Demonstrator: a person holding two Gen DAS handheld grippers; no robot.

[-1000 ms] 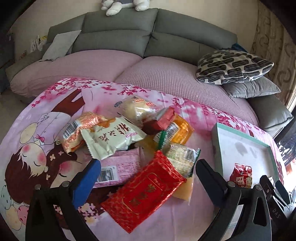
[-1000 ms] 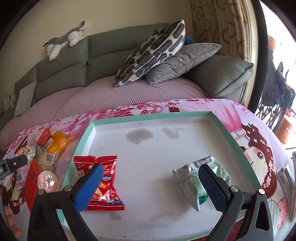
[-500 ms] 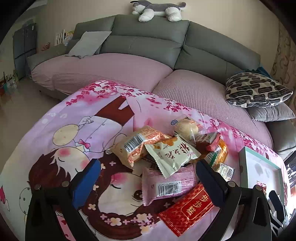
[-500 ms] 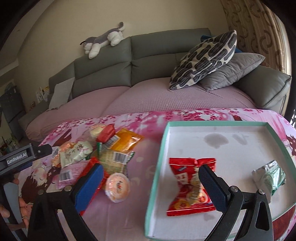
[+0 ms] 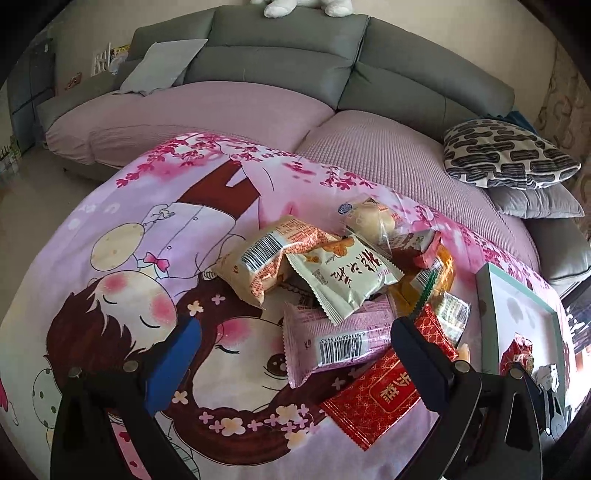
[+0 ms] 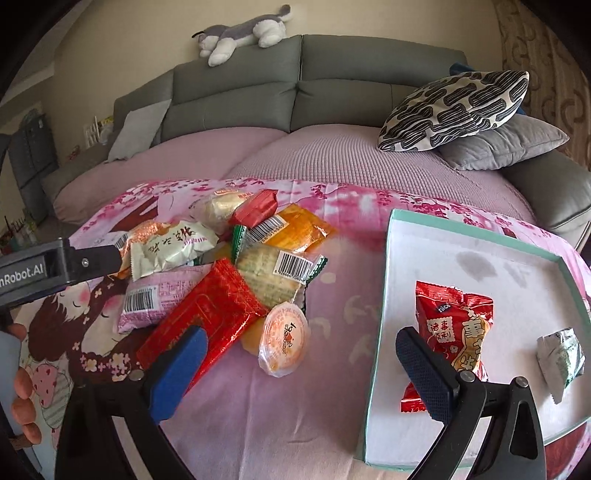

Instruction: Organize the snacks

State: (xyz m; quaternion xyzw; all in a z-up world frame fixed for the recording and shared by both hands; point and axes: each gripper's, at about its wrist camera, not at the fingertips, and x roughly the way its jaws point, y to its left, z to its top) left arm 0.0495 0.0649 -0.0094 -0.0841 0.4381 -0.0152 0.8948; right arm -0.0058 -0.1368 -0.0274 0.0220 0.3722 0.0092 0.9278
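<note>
A heap of snack packets lies on the pink cartoon cloth [image 5: 122, 236]. It holds a pink packet [image 5: 332, 338], a flat red packet [image 5: 376, 395], a pale green packet [image 5: 343, 280] and an orange-and-cream one [image 5: 266, 258]. My left gripper [image 5: 291, 347] is open just in front of the pink packet, holding nothing. In the right wrist view the flat red packet [image 6: 207, 317], a round jelly cup [image 6: 284, 338] and an orange packet [image 6: 295, 229] show. My right gripper [image 6: 303, 365] is open near the jelly cup. The teal-rimmed tray [image 6: 384, 295] holds a red snack bag [image 6: 454, 325] and a green-silver packet [image 6: 561, 354].
A grey sofa [image 6: 332, 88] with pink seat covers runs behind the cloth. A patterned pillow [image 6: 454, 107] and grey cushion [image 6: 502, 147] lie at the right. A plush toy [image 6: 240, 33] rests on the sofa back. A hand [image 6: 22, 387] grips the left tool [image 6: 55, 266].
The right gripper swung left from over the tray toward the heap and jelly cup. The left gripper drew back and left, then eased closer to the pink packet. Both stayed open.
</note>
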